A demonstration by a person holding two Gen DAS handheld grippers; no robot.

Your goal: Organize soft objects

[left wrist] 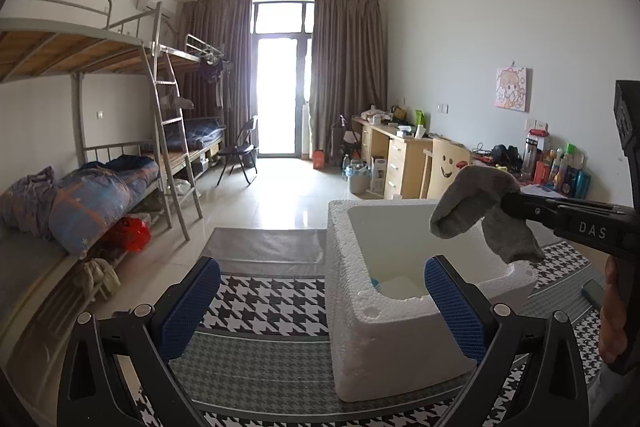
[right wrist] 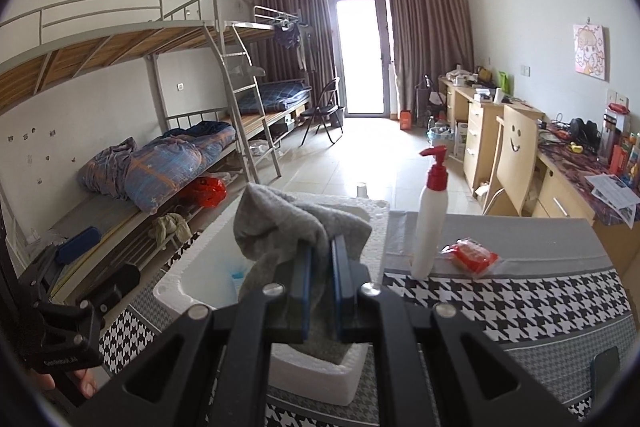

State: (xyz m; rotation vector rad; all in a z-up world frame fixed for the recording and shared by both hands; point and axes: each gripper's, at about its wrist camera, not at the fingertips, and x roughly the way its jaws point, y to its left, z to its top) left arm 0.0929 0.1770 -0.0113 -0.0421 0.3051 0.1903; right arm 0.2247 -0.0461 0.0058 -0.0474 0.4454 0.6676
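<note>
My right gripper (right wrist: 321,247) is shut on a grey sock (right wrist: 288,223) and holds it above the open white foam box (right wrist: 372,215). In the left wrist view the sock (left wrist: 476,207) hangs from the right gripper (left wrist: 505,201) over the foam box (left wrist: 340,267). My left gripper (left wrist: 320,303) is open and empty, its blue pads (left wrist: 188,303) either side of the box's near left corner. Something blue (left wrist: 375,281) lies at the box's bottom, mostly hidden.
The box stands on a table with a houndstooth cloth (right wrist: 520,303). A white pump bottle with a red top (right wrist: 432,211) and a red packet (right wrist: 472,255) sit right of the box. Bunk beds (right wrist: 160,155) stand left, desks (right wrist: 500,115) right.
</note>
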